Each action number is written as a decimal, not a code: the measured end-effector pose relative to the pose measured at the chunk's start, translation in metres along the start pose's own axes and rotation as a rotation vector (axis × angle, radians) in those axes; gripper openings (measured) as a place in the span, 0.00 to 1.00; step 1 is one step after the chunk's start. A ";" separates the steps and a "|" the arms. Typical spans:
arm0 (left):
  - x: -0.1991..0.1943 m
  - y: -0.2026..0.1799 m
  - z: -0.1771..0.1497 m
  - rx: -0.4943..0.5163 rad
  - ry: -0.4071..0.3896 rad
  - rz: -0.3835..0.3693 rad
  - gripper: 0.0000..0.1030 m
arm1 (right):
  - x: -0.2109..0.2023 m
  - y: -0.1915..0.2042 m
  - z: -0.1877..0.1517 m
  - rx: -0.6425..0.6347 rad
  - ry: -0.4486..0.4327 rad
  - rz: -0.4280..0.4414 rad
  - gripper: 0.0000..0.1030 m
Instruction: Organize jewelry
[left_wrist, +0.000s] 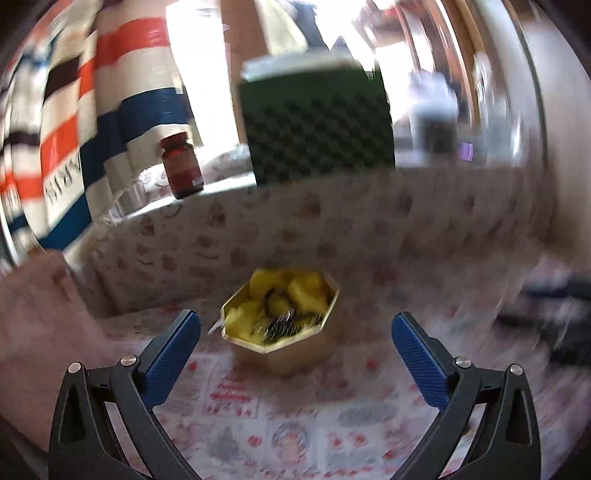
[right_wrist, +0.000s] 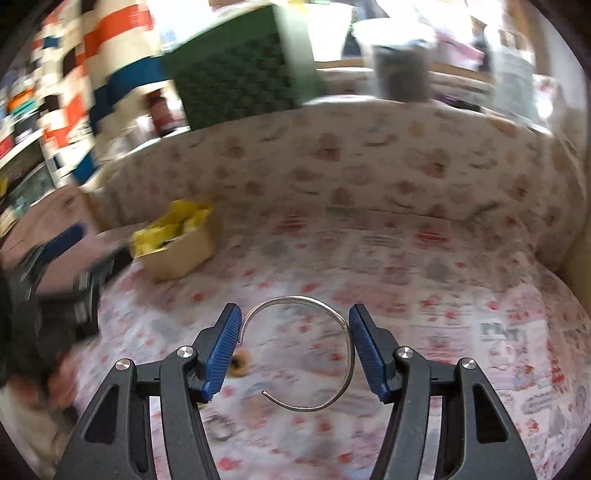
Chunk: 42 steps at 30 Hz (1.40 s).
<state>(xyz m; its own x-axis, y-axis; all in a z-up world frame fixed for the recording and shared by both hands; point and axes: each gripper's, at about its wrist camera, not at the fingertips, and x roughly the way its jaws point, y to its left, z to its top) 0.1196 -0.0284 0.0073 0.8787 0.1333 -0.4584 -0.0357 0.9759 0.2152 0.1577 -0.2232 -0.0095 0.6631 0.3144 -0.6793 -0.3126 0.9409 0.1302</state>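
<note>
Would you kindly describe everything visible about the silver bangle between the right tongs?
The bangle is a thin open ring of silvery wire, its ends not meeting; the gap faces lower left. It sits between the right tongs, pressed by both blue ribbed pads, seemingly gripped. The printed cloth lies behind it; whether they touch is unclear. A small brownish bit appears near its left end.

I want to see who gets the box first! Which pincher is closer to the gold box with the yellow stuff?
Left. The left gripper is open right in front of the gold box. The right gripper, clamped on a silver bangle, sits off to the box's right.
</note>
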 end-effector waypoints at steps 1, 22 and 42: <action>-0.001 -0.007 -0.001 0.029 0.008 -0.032 0.95 | 0.002 -0.004 0.001 0.010 0.001 -0.024 0.61; 0.051 -0.054 0.011 -0.062 0.539 -0.493 0.20 | 0.000 -0.044 0.007 0.166 -0.005 -0.051 0.61; 0.056 -0.069 0.011 -0.034 0.559 -0.570 0.00 | 0.007 -0.037 0.005 0.152 0.036 -0.035 0.61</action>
<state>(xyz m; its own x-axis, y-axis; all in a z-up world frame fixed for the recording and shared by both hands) 0.1763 -0.0903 -0.0238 0.3973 -0.3291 -0.8566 0.3244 0.9236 -0.2044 0.1772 -0.2555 -0.0158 0.6460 0.2787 -0.7106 -0.1813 0.9603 0.2119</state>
